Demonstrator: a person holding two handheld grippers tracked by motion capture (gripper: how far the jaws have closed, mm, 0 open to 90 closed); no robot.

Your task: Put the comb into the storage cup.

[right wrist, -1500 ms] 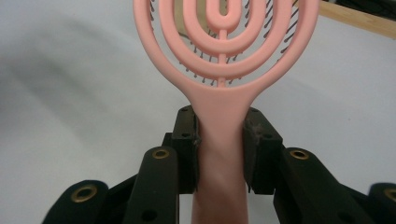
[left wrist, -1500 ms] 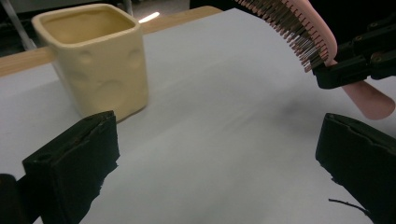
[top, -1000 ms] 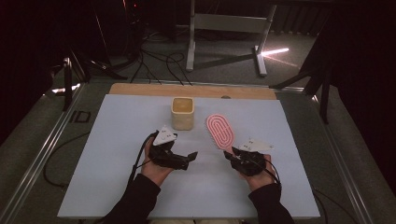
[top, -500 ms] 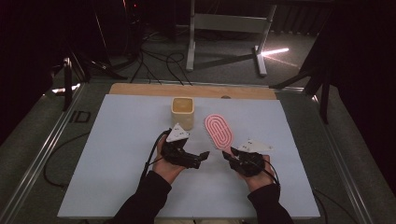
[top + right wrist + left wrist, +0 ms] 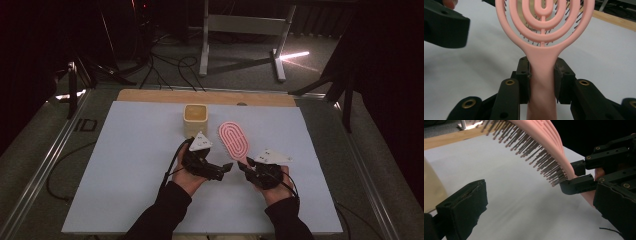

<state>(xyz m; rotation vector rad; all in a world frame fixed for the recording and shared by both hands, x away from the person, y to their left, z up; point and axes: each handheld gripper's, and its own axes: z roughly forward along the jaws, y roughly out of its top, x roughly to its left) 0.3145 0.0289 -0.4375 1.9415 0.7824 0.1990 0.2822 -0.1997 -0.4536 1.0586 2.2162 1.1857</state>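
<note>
The brush is pale pink, a flat oval head of nested open loops around a central spine, narrowing into a plain handle; dark thin bristles stand out from its underside. It is held off the white table, head pointing away from the person, just right of a small yellow cup standing near the table's far edge. The right gripper has its jaws clamped on the handle, one black pad on each side just below the neck. The left gripper sits close beside it, jaws spread wide with nothing between them, tips near the handle. The right gripper view looks straight up the handle, showing the pads pressed to its sides and bristles through the loops. The left gripper view instead shows the brush side-on, its curved back and rows of bristles above the table, with the right gripper's jaws pinching the handle at the far end.
</note>
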